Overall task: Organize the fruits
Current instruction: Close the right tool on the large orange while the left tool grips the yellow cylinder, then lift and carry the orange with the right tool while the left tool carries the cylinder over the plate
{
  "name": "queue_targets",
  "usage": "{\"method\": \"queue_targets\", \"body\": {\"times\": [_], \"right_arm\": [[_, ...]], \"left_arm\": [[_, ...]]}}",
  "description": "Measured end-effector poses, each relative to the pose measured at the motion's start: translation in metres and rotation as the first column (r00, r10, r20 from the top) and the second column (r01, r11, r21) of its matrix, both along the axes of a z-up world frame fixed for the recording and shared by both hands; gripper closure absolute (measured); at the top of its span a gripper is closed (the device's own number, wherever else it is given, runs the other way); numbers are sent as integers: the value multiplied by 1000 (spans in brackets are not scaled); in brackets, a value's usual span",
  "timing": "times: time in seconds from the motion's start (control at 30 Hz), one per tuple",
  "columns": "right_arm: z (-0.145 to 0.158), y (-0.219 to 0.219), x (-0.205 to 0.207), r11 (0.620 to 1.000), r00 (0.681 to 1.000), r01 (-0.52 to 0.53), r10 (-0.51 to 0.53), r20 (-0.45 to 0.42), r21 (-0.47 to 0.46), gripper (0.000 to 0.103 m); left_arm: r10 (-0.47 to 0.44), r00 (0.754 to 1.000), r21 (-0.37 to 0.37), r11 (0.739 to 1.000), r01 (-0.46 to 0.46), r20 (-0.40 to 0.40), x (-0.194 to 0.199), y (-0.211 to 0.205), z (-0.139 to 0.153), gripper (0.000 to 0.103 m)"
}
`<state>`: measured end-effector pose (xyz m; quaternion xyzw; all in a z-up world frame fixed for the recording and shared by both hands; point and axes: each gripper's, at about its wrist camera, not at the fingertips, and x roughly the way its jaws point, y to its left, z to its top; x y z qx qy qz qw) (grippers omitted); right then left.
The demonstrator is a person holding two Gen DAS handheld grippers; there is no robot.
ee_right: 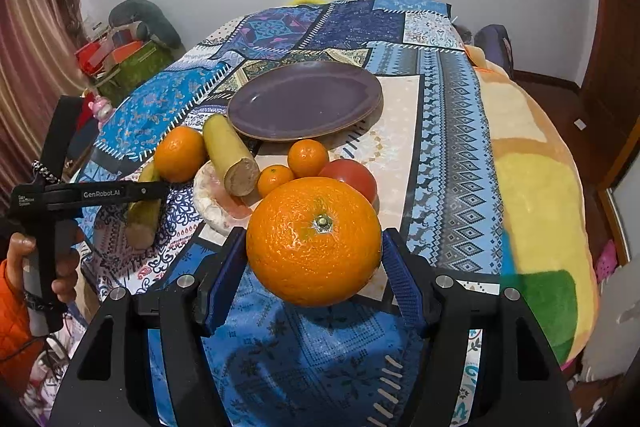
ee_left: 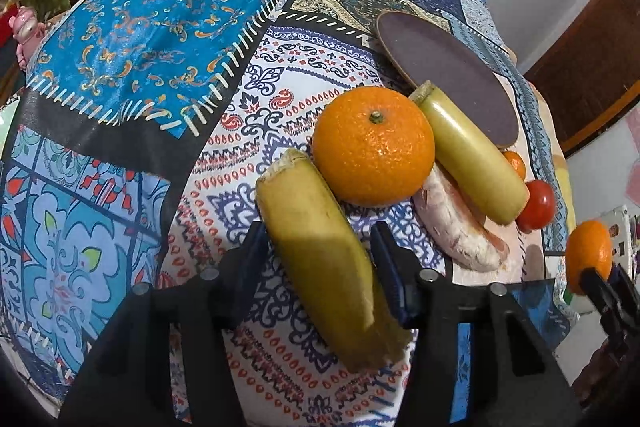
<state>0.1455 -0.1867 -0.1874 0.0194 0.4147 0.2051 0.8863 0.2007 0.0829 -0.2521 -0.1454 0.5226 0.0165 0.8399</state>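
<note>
My left gripper (ee_left: 320,259) is shut on a yellow-green cane piece (ee_left: 320,251) and holds it over the patterned cloth; it also shows in the right wrist view (ee_right: 144,211). My right gripper (ee_right: 314,263) is shut on a large orange (ee_right: 314,241), lifted above the cloth. That orange shows at the right edge of the left wrist view (ee_left: 588,255). On the cloth lie another orange (ee_left: 374,147), a second cane piece (ee_left: 472,155), two small oranges (ee_right: 308,158), a tomato (ee_right: 354,177) and a pale round plate (ee_right: 212,199). A purple plate (ee_right: 304,99) stands empty behind them.
The cloth covers a table (ee_right: 448,131) with a yellow blanket (ee_right: 532,163) over its right side. Boxes and clutter (ee_right: 120,55) stand at the back left. A pink toy (ee_left: 26,31) sits at the table's left edge.
</note>
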Motion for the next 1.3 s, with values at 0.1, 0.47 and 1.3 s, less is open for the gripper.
{"method": "queue_targets", "body": {"times": [0.1, 0.47, 1.3], "right_arm": [[5, -2, -1, 1000, 1000, 2, -2, 13, 4, 39], [26, 5, -6, 1000, 997, -9, 10, 76, -7, 39], [72, -1, 29, 998, 969, 54, -46, 245, -26, 39]], "left_arm": [[-18, 1000, 10, 1000, 18, 8, -10, 2, 5, 58], [-38, 994, 35, 999, 34, 98, -41, 6, 46, 65], [-138, 930, 143, 985, 94, 341, -19, -34, 140, 67]]}}
